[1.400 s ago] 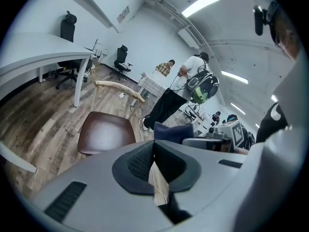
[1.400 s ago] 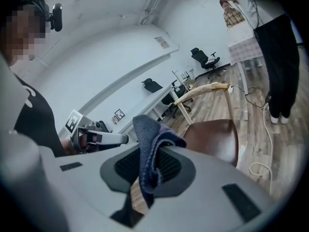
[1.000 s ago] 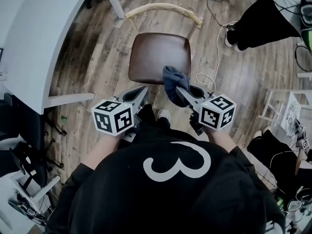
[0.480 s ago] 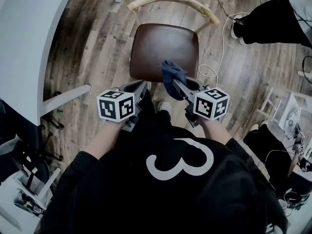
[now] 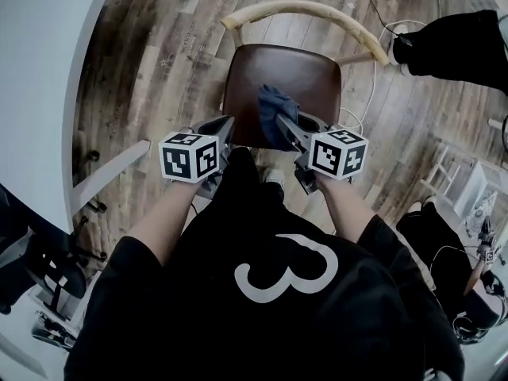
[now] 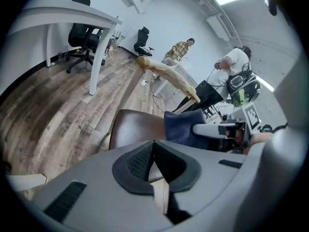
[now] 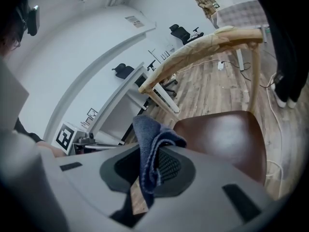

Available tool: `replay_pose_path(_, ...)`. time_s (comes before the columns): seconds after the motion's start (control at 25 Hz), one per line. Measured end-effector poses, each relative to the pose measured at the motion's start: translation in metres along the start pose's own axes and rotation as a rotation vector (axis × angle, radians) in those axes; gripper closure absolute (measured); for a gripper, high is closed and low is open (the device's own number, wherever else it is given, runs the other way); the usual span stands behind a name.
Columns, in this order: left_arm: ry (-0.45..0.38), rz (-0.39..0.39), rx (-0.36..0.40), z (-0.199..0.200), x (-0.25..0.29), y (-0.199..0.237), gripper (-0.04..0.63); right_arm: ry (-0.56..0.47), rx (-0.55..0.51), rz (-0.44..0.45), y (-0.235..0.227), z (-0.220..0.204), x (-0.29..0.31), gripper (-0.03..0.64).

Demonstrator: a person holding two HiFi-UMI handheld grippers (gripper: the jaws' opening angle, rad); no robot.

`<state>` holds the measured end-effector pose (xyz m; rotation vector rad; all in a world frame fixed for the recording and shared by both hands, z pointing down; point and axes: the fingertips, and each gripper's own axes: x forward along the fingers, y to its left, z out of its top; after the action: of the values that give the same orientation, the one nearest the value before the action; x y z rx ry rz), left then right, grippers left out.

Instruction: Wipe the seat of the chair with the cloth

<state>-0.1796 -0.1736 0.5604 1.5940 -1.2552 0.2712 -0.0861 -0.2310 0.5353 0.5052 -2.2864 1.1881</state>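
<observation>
Right gripper (image 5: 279, 125) jaws are clamped on a crumpled dark blue cloth (image 5: 272, 108), which is held over the near right part of the glossy brown padded seat (image 5: 305, 74) of a chair with a curved pale wooden backrest (image 5: 305, 8). Left gripper (image 5: 225, 127) jaws are pressed together, empty, at the seat's near edge.

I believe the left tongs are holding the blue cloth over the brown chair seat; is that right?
Not quite: the right tongs hold the cloth, not the left. The right gripper view shows it pinched between them over the brown seat. The left tongs hold nothing.
</observation>
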Motion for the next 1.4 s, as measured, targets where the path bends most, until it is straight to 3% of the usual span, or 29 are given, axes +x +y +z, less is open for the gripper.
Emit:
replay_pose_path(0.36,0.032,0.026,-0.196,0.015,0.03,0.057,0.583,0.008,0.044,-0.024,-0.025,0.028,0.073,0.561)
replay_pose_path(0.68,0.091,0.045,-0.269,0.003,0.047,0.091,0.583,0.029,0.038,-0.009,-0.033,0.034,0.136,0.561)
replay_pose_path(1.0,0.109,0.064,-0.254,0.002,0.053,0.108,0.583,0.041,0.035,-0.045,-0.052,0.033,0.18,0.561)
replay_pose_path(1.2,0.15,0.034,-0.212,-0.008,0.055,0.106,0.583,0.116,-0.098,-0.127,-0.072,0.023,0.193,0.561)
replay_pose_path(1.4,0.181,0.052,-0.209,-0.016,0.053,0.115,0.583,0.17,-0.12,-0.192,-0.093,0.01,0.199,0.561)
